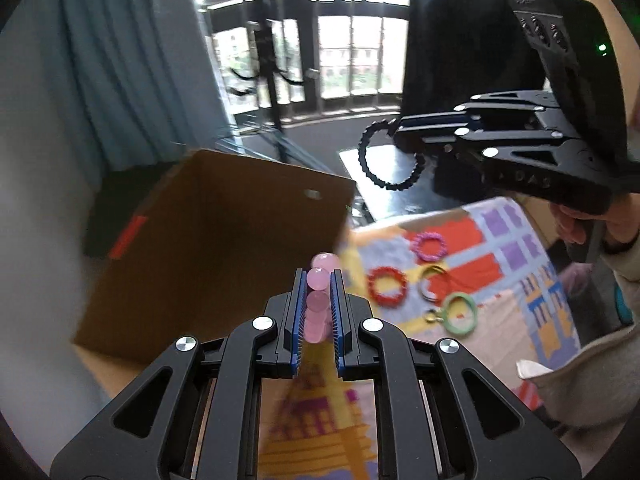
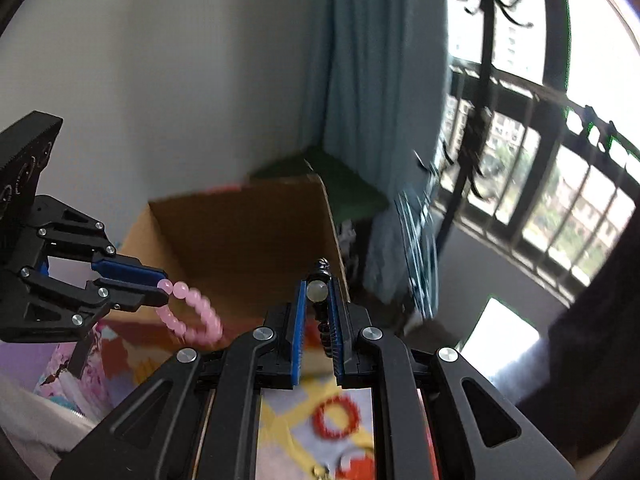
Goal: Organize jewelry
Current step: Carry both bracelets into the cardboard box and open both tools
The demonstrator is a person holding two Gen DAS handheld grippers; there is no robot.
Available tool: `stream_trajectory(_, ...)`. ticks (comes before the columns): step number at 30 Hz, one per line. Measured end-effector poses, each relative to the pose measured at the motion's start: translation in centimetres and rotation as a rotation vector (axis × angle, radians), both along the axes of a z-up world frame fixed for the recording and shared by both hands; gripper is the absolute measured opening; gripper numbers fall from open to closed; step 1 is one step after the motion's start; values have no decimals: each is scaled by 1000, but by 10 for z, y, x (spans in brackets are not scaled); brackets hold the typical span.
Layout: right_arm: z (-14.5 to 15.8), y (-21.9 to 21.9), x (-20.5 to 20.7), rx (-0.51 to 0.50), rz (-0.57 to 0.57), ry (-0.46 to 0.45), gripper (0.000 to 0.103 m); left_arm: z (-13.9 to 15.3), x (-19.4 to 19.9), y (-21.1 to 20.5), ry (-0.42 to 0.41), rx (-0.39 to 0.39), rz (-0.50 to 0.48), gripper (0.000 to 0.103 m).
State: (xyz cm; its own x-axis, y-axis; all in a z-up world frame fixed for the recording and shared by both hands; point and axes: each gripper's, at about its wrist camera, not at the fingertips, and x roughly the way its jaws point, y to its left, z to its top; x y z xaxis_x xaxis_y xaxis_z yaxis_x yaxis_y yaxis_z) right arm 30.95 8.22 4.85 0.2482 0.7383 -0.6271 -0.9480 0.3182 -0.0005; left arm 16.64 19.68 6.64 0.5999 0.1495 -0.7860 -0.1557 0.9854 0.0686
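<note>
- The left gripper (image 1: 318,280) is clamped on a pink bead bracelet (image 1: 319,276), whose loop hangs below the fingers in the right wrist view.
- The right gripper (image 2: 318,292) is closed on a black bead bracelet (image 1: 390,156) with one pale bead (image 2: 317,291) between the pads; its loop dangles off the tips.
- Directly ahead of both grippers stands a brown cardboard box (image 1: 224,248), the left one nearer to it.
- Down and to the left gripper's right, on the patterned cloth (image 1: 500,248), lie a red bracelet (image 1: 387,286), a purple bracelet (image 1: 430,246), a green ring (image 1: 460,313) and a metal ring (image 1: 432,284).
- Judged from this, both bracelets head forward to the box.
</note>
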Motion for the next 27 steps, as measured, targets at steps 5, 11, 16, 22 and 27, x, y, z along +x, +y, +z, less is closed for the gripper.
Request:
stream_trajectory(5,-4,45,-2,1,72,20,11,-10,-13,44,38,-12,96,11)
stream_trajectory(11,-37,88,-4,-83,85,86,11,-49,-23,84,104,-47,152,11)
stream_trajectory(16,-68,110,-9,-155,43,100,11,-83,-27,115,152,-107,146,11)
stream_trajectory(22,-73,111,-13,-168,-56,115,40,-80,-26,127,155,-88,105,83)
stream_trajectory(27,-60,77,-4,-123,-161,146,42,-61,-12,106,121,-105,4,83)
